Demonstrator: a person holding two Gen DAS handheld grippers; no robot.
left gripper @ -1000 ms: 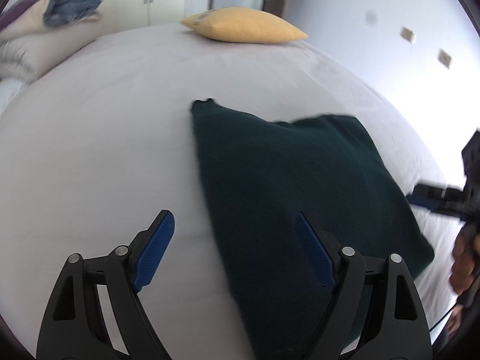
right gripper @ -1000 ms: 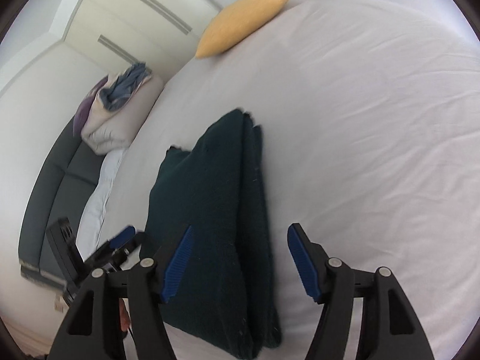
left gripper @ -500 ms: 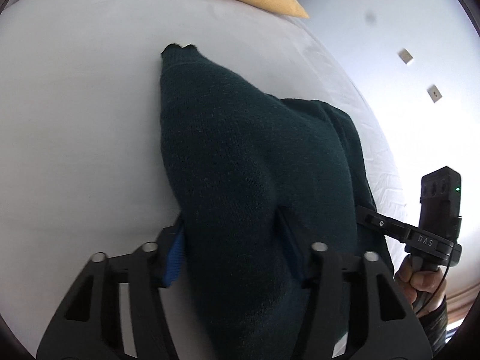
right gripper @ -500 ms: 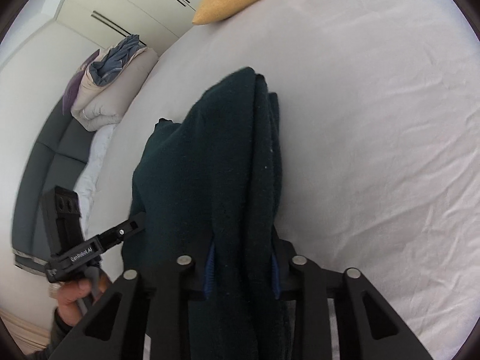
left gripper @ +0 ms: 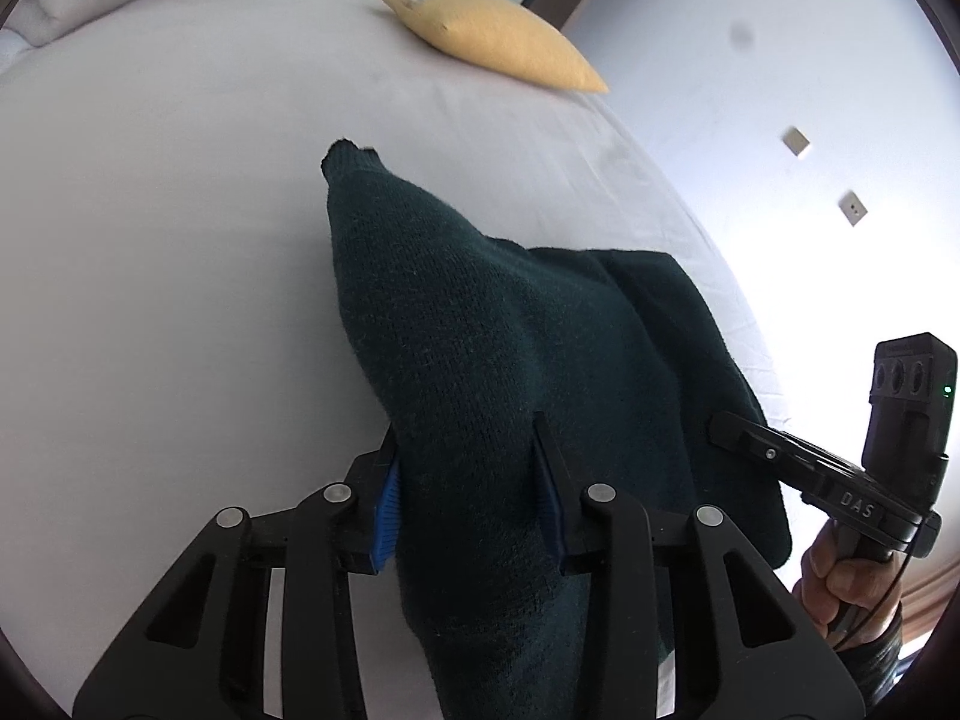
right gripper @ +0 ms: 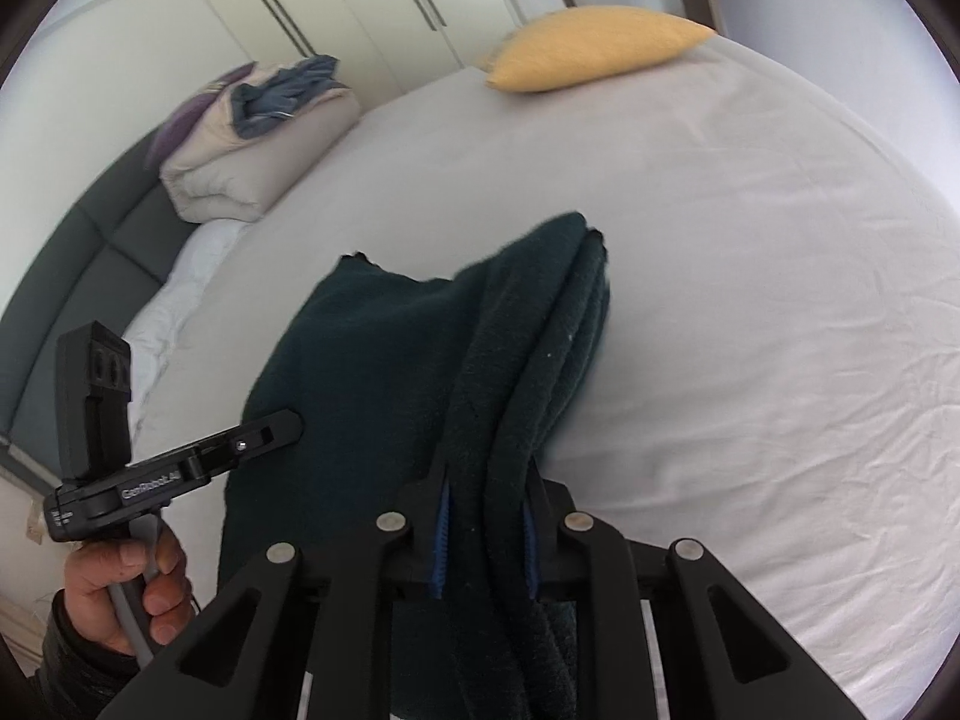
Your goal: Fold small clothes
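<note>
A dark green knitted garment (left gripper: 480,330), folded lengthwise, lies on the white bed sheet (left gripper: 150,240) with its near end raised. My left gripper (left gripper: 468,486) has its jaws closing, the blue pads (left gripper: 387,504) pressing the near left corner of the cloth. In the right wrist view the garment (right gripper: 360,360) shows stacked layers at its right edge. My right gripper (right gripper: 486,540) is also closing, pads clamped on those layers. Each view shows the other gripper beside the cloth: the right gripper (left gripper: 750,438) and the left gripper (right gripper: 264,432), each held by a hand.
A yellow cushion (left gripper: 498,42) lies at the far end of the bed. A folded duvet with blue clothes on top (right gripper: 252,138) sits by the grey headboard (right gripper: 78,264). White wardrobe doors (right gripper: 360,0) stand behind. The bed's right edge meets a wall with sockets (left gripper: 852,207).
Both grippers were open over the flat garment. They have since closed on its near end and lifted it, so the cloth now rises from the sheet toward the cameras.
</note>
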